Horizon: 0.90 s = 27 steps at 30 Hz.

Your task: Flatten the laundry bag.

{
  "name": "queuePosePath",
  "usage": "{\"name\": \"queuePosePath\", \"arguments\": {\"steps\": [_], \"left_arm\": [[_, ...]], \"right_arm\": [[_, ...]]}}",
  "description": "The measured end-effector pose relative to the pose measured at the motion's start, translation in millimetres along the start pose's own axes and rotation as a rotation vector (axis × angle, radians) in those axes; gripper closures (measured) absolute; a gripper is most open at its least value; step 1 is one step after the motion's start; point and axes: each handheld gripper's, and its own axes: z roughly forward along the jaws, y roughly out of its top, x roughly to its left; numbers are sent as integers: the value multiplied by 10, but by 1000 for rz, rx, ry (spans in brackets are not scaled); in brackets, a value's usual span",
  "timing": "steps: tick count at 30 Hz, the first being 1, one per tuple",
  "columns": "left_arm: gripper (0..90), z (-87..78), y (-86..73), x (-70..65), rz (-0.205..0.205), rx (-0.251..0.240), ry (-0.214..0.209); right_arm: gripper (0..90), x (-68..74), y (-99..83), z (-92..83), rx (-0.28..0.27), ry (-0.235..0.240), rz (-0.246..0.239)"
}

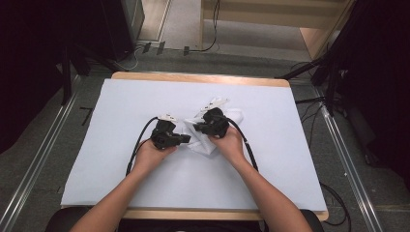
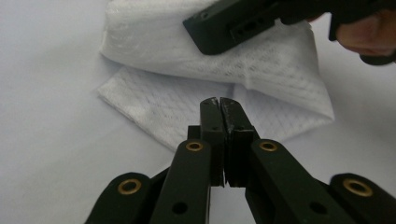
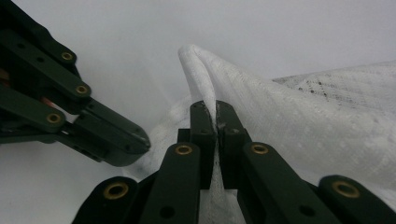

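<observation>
A white mesh cloth (image 1: 202, 146) lies crumpled at the middle of the white-covered table (image 1: 145, 96). My right gripper (image 3: 215, 105) is shut on a raised fold of the cloth (image 3: 280, 121), which runs down between its jaws. In the high view the right gripper (image 1: 196, 128) points left over the cloth. My left gripper (image 2: 219, 100) has its jaws pressed together just over the cloth's flat lower layer (image 2: 154, 102); no cloth shows between them. In the high view the left gripper (image 1: 187, 139) points right, its tip at the cloth's left edge, close to the right gripper.
Wooden table edges (image 1: 203, 77) frame the white sheet. Black cables (image 1: 138, 145) trail from both grippers toward the person. Dark stands (image 1: 333, 72) and floor cables stand around the table, and metal rails (image 1: 348, 164) run along both sides.
</observation>
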Motion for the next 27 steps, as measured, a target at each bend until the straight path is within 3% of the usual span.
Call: {"name": "queuePosePath", "arguments": {"steps": [3,5,15,19,27], "left_arm": [[885,81,-5,-49,55,26,44],[894,132,-23,-55,65,58,64],[900,147,-59,-34,58,28,55],[900,149,-59,-64,83,32,74],[900,153,-37,-63,66,46,74]], "right_arm": [[893,9,-6,16,-1,-4,-2],[893,8,-17,22,-3,-2,-2],[893,-11,-33,-24,-11,-5,-2],[894,-8,-51,-114,-12,-2,14],[894,-10,-189,-468,-33,-21,38]]}}
